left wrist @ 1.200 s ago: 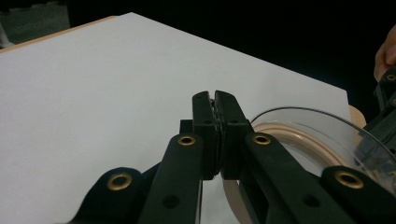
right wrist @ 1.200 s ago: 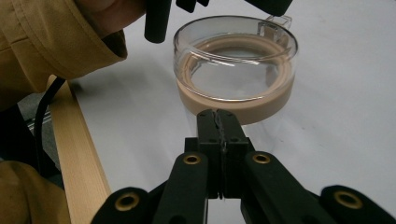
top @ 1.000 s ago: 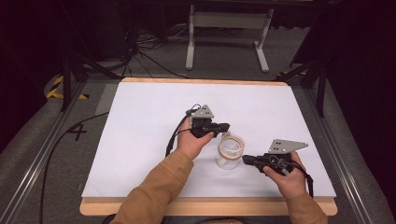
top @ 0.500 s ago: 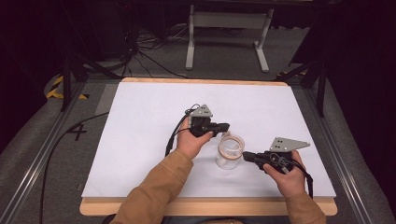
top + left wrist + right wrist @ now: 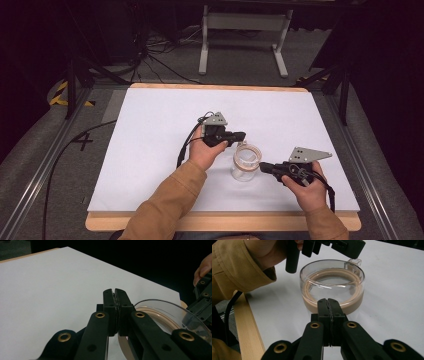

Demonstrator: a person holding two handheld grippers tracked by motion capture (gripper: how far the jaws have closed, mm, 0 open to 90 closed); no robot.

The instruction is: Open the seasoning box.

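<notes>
Barely a shift in the last second: both claws hover by the clear glass jar [image 5: 246, 161] just as before. High view: the jar stands on the white worktop [image 5: 150, 135], left claw [image 5: 240, 135] just behind it, right claw [image 5: 264, 167] just beside it, apparently short of contact. Nothing gripped yet; any handling seems ahead. Left gripper view: jaws pressed together, empty, above the jar's rim. Right gripper view: jaws together, empty, jar directly ahead, tan band inside.
</notes>
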